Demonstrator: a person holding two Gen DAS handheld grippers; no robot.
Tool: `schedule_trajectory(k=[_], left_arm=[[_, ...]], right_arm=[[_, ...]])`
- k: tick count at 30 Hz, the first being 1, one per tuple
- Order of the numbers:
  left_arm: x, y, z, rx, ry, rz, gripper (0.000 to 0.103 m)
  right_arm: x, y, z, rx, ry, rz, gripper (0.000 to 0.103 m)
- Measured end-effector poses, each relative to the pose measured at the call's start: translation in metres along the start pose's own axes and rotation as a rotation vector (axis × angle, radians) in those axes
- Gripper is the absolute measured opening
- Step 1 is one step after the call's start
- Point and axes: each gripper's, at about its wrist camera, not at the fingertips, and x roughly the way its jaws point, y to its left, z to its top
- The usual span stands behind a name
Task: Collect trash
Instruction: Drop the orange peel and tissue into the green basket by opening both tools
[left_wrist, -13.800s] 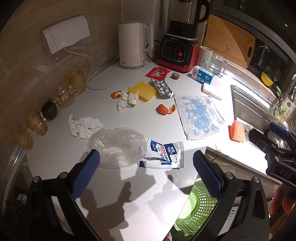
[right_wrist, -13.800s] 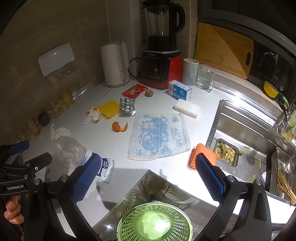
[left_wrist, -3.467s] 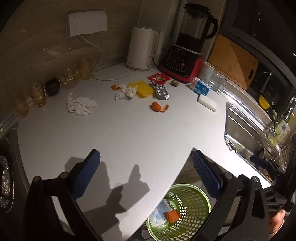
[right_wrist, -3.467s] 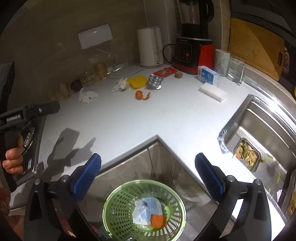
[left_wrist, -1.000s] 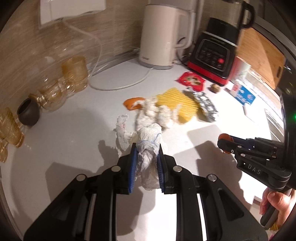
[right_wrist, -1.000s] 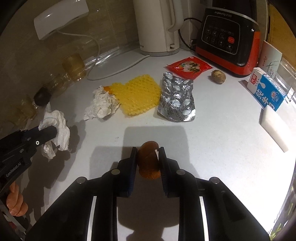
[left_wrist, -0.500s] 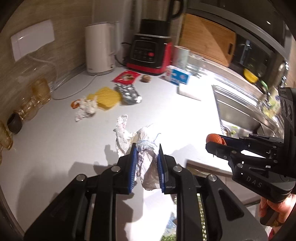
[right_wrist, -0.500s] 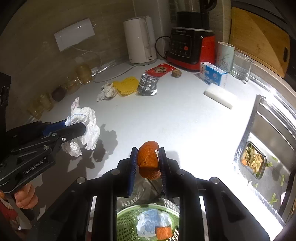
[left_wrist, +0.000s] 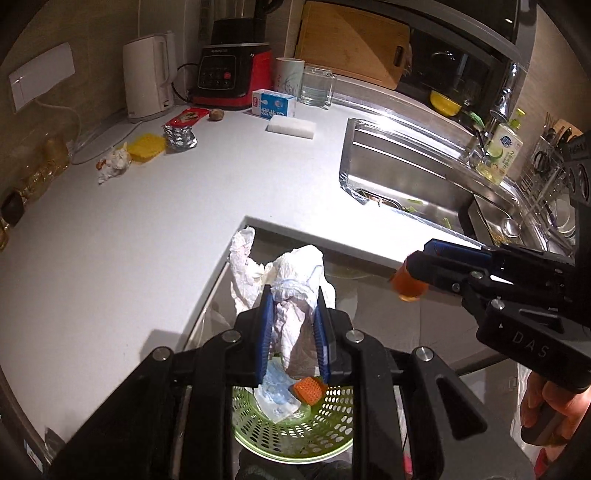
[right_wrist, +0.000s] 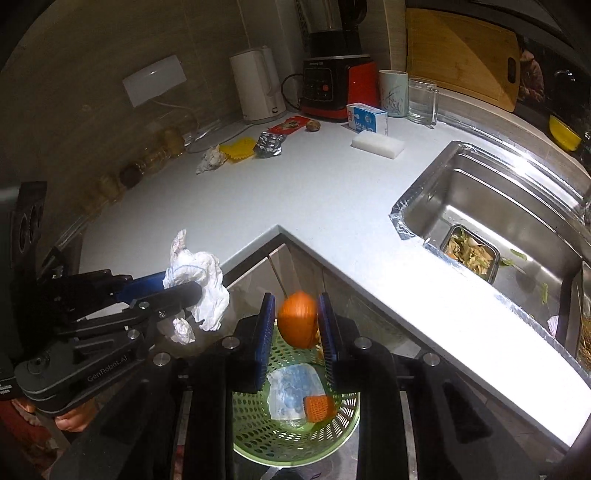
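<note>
On the body of the right gripper (left_wrist: 408, 284) I can read the letters "DAS" in grey. On the side of the left gripper (right_wrist: 184, 288) stands "GenRoboLAI", as well as I can make it out. The blue and white carton (left_wrist: 273, 103) and the green bottle (left_wrist: 503, 148) carry print, but it is too small to read.

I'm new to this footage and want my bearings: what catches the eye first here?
Both grippers hang over the green basket below the counter's corner: the left gripper clamps a crumpled white tissue, the right gripper an orange peel. More litter sits far back by the white kettle.
</note>
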Motion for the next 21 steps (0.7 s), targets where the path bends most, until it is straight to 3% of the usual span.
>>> schedule_trajectory(k=[9, 16, 21], left_arm=[[0.004, -0.014, -0.025, -0.02, 0.042, 0.019, 0.02], [0.002, -0.012, -0.026, -0.029, 0.04, 0.036, 0.021], [0.002, -0.013, -0.025, -0.021, 0.048, 0.053, 0.054]], right_arm=[[-0.016, -0.002, -0.019, -0.012, -0.006, 0.035, 0.025], [-0.023, -0.002, -0.017, -0.018, -0.023, 0.039, 0.025], [-0.023, -0.004, -0.012, -0.014, -0.028, 0.037, 0.025]])
